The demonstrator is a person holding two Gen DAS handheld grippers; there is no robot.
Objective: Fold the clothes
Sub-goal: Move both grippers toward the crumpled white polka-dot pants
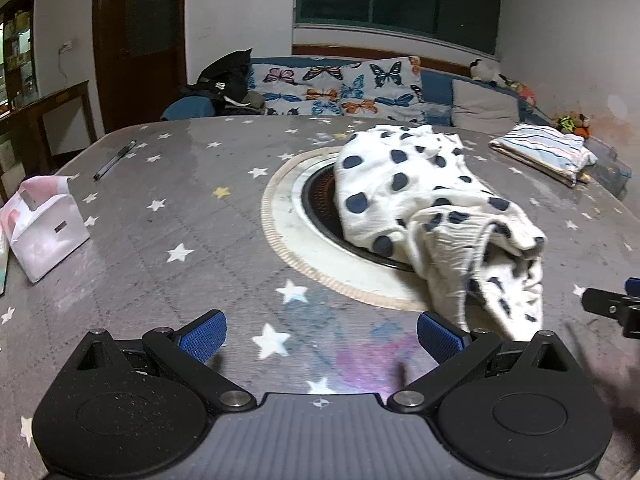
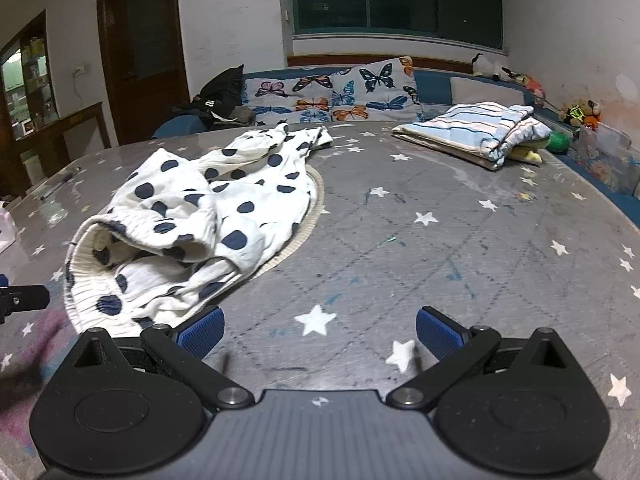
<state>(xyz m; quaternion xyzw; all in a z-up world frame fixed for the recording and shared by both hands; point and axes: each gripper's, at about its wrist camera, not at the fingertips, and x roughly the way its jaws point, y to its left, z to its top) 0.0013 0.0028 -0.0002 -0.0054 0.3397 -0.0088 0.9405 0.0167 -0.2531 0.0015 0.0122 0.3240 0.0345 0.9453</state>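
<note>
Left wrist view: the left gripper [image 1: 322, 336] hangs over the bench [image 1: 160, 240], its blue fingers [image 1: 203, 335] spread wide with nothing between them, only star-printed cloth below. The polka-dot garment [image 1: 420, 208] lies ahead and right of the fingers, crumpled. Its long axis runs from far, slightly left, to near and right, and the ribbed waistband opening [image 1: 476, 248] faces the near right, close to the right finger. The far end drapes over a round black insert [image 1: 320, 200] sunk in the bench. A folded striped piece [image 1: 544, 150] rests well beyond the garment to the right. Far left of the fingers sit a pink box [image 1: 44, 232] and a pen [image 1: 115, 160]. The tip of the right gripper [image 1: 616, 308] shows at the right edge. No writing on anything can be read.

Right wrist view: the right gripper [image 2: 320, 330] also stands released, its fingers [image 2: 439, 330] wide apart over bare bench with white stars between them. The garment [image 2: 208, 216] lies ahead and left; its waistband end [image 2: 92, 280] comes down just beside the left finger, while the other end [image 2: 304, 136] reaches away toward the sofa [image 2: 432, 84]. So the long axis runs near-left to far-centre. The striped piece [image 2: 480, 128] lies far ahead to the right, apart from the garment. A butterfly-print cushion [image 2: 336, 92] leans behind the bench, and a dark bag [image 2: 220, 92] beside it carries a small white mark too blurred to read.
</note>
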